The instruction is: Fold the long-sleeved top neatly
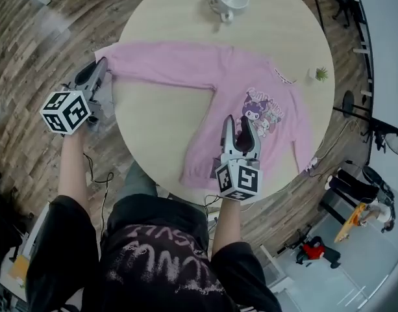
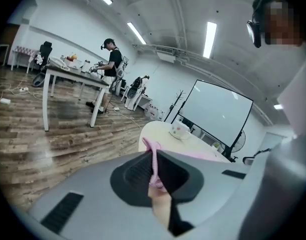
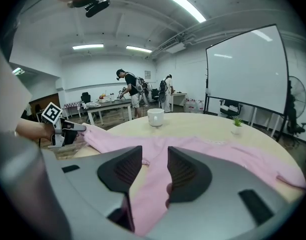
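pink top [image 1: 250,99] spread on the counter [image 1: 160,129]. left gripper [image 1: 100,69] jaws pinch the sleeve cuff [image 1: 111,54]; right gripper [image 1: 239,130] jaws stand apart over the body. looks soft, light, floppy: grab cuffs and hems.

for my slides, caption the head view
Left gripper pinches the pink top's sleeve cuff at the table edge; right gripper open over its body
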`<state>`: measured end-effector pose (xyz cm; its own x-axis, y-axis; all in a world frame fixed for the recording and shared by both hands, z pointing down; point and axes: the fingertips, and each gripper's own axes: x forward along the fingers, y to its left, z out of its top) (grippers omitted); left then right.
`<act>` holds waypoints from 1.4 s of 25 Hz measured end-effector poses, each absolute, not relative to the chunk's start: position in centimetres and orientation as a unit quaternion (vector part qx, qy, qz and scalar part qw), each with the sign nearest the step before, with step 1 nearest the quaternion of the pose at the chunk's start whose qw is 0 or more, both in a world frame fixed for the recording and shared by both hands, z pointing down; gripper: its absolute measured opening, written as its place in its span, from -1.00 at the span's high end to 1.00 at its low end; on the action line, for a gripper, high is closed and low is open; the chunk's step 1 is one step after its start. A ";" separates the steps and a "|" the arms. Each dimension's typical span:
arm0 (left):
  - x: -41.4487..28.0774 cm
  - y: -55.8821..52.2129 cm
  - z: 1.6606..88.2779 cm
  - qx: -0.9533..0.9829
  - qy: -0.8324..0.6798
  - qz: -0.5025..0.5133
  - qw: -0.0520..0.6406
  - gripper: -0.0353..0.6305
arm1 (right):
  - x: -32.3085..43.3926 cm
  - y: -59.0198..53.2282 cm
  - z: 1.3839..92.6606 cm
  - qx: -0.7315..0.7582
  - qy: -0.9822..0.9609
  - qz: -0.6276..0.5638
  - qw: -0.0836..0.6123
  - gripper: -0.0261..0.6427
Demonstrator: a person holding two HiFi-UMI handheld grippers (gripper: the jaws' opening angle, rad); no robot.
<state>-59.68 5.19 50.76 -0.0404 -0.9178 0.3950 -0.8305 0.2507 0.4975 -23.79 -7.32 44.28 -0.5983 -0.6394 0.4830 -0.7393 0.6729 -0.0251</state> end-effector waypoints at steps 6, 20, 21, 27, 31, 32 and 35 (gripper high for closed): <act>-56.4 1.8 46.7 0.610 -0.733 -0.038 0.297 0.82 | -17.4 -8.2 43.0 0.431 -0.872 0.129 0.192 0.43; -36.0 -13.4 39.4 0.660 -0.720 0.049 0.206 0.82 | 5.8 -12.3 41.5 0.515 -0.829 0.168 0.137 0.43; -34.3 -14.5 39.3 0.666 -0.715 0.058 0.202 0.82 | 7.3 -12.7 41.6 0.517 -0.827 0.172 0.136 0.43; -24.6 -21.2 39.1 0.700 -0.683 0.095 0.185 0.82 | 16.3 -14.6 42.2 0.538 -0.811 0.193 0.125 0.43; -18.3 -24.3 41.4 0.714 -0.661 0.159 0.169 0.82 | 22.1 -14.8 43.1 0.558 -0.792 0.218 0.115 0.43; -17.1 -24.9 42.2 0.715 -0.656 0.180 0.163 0.82 | 23.3 -14.7 43.3 0.564 -0.787 0.221 0.115 0.43; -14.2 -26.0 44.7 0.718 -0.637 0.237 0.152 0.82 | 26.3 -14.2 44.0 0.579 -0.774 0.230 0.116 0.43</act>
<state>-14.17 -26.04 44.69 0.0770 -0.8427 0.5329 -0.9862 -0.1430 -0.0837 26.32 -14.19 44.02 -0.3031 -0.8422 0.4459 -0.9489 0.2238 -0.2224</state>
